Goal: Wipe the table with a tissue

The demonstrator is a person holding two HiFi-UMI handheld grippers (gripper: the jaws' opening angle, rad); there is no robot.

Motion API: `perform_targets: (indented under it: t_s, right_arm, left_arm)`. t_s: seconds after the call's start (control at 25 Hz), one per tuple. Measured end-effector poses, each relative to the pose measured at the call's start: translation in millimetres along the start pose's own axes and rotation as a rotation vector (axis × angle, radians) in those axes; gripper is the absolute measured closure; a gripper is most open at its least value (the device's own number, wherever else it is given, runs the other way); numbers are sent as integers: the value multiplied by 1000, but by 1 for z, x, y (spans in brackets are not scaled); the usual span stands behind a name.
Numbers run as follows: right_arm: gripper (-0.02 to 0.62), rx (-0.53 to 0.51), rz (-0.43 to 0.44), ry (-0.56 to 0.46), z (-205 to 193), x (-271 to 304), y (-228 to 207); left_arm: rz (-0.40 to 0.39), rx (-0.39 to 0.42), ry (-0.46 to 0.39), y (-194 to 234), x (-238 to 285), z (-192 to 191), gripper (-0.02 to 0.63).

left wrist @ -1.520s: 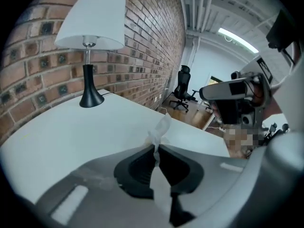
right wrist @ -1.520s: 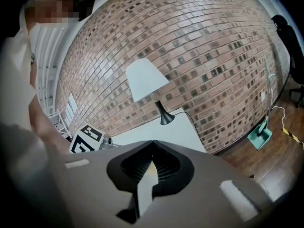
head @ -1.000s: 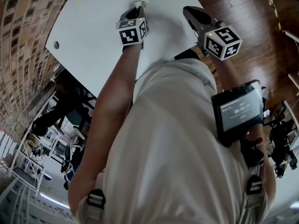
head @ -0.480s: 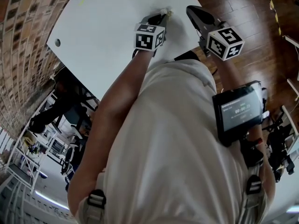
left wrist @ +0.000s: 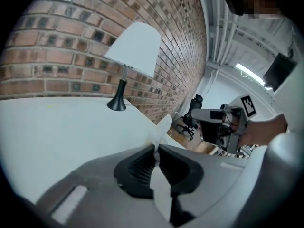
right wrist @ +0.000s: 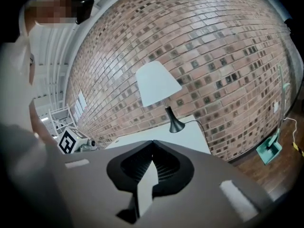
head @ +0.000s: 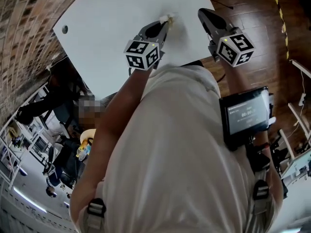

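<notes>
Now pinching a small crumpled white paper tissue [left wrist: 162, 126] in the grey left tongs [left wrist: 156, 148], closed tight on its lower fold and leaving the rest sticking out past the tips. Held over the right part of the white rounded table [head: 116, 28], seemingly just above its top rather than pressed onto it, though hard to judge. Keeping the grey right tongs [right wrist: 153, 144] closed together with nothing between, beside the table's right edge. Risky from here: so little paper in the grip, so liable to tear or slide out once dragged against the table. Could also scrape the hard tips along the table if brought down too flat, with the tissue folding back instead of wiping. Worth minding the white-shaded, black-footed lamp [left wrist: 132, 49] at the table's far end on a long sweep, and the right tongs close by on a sideways one.
</notes>
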State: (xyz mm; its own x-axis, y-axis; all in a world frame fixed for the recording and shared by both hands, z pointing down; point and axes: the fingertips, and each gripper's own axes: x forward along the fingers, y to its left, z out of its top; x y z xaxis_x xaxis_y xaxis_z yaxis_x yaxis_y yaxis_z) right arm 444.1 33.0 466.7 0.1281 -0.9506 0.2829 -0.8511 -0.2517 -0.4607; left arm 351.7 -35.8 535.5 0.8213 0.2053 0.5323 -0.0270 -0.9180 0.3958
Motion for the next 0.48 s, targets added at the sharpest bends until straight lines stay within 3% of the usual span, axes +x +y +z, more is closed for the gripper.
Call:
perform_targets:
  t_s: [0.48]
  right_arm:
    - [589, -156, 226, 99, -21, 53, 124]
  left_arm:
    - [203, -92, -227, 63, -130, -10, 583]
